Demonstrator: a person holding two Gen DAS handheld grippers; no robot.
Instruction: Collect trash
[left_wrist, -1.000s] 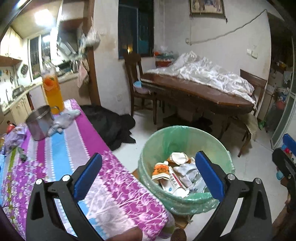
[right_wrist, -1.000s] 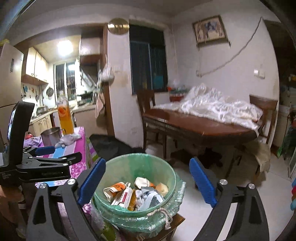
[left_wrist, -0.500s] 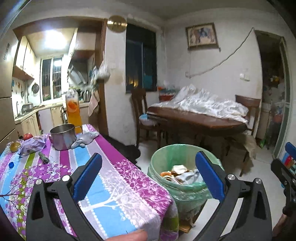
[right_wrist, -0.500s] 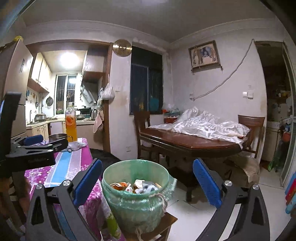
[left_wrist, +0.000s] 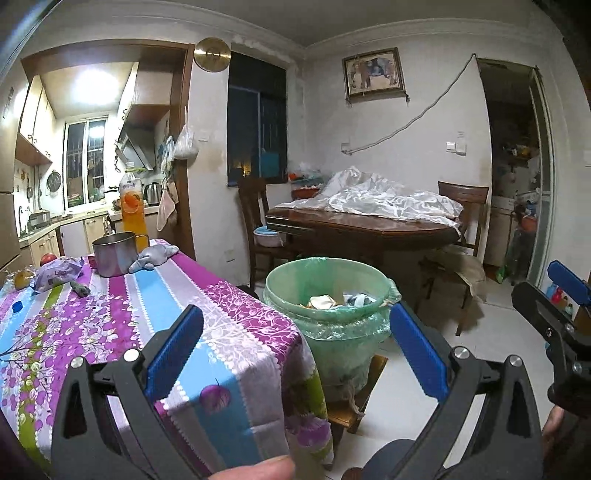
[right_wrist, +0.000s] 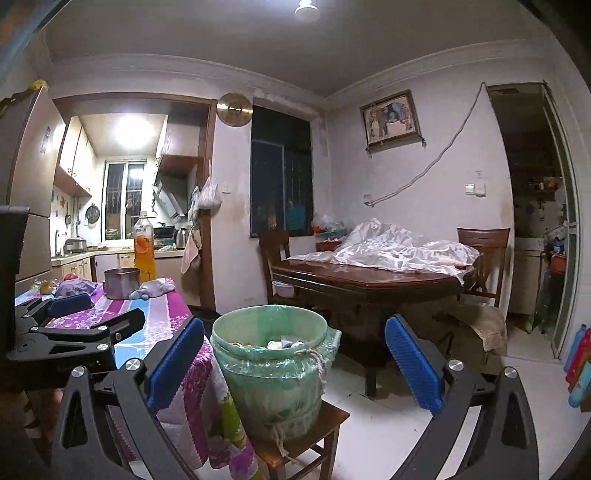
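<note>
A green-lined trash bucket (left_wrist: 328, 295) with wrappers inside stands on a low wooden stool beside the table; it also shows in the right wrist view (right_wrist: 271, 365). My left gripper (left_wrist: 295, 350) is open and empty, held back from the table corner and bucket. My right gripper (right_wrist: 293, 363) is open and empty, level with the bucket and back from it. On the purple floral tablecloth (left_wrist: 110, 325) lie a purple snack bag (left_wrist: 59, 275), a small dark scrap (left_wrist: 81, 288) and a blue bottle cap (left_wrist: 17, 305).
A steel pot (left_wrist: 114, 253), grey cloth (left_wrist: 153, 256), orange drink bottle (left_wrist: 131, 210) and fruit stand at the table's far end. A dark wooden dining table (left_wrist: 362, 229) with white plastic sheet and chairs stands behind the bucket. White tiled floor lies to the right.
Both grippers have pulled back and tilted up from over the bucket; the bucket now sits lower and farther, and more of the room and tabletop shows. Both stayed open.
</note>
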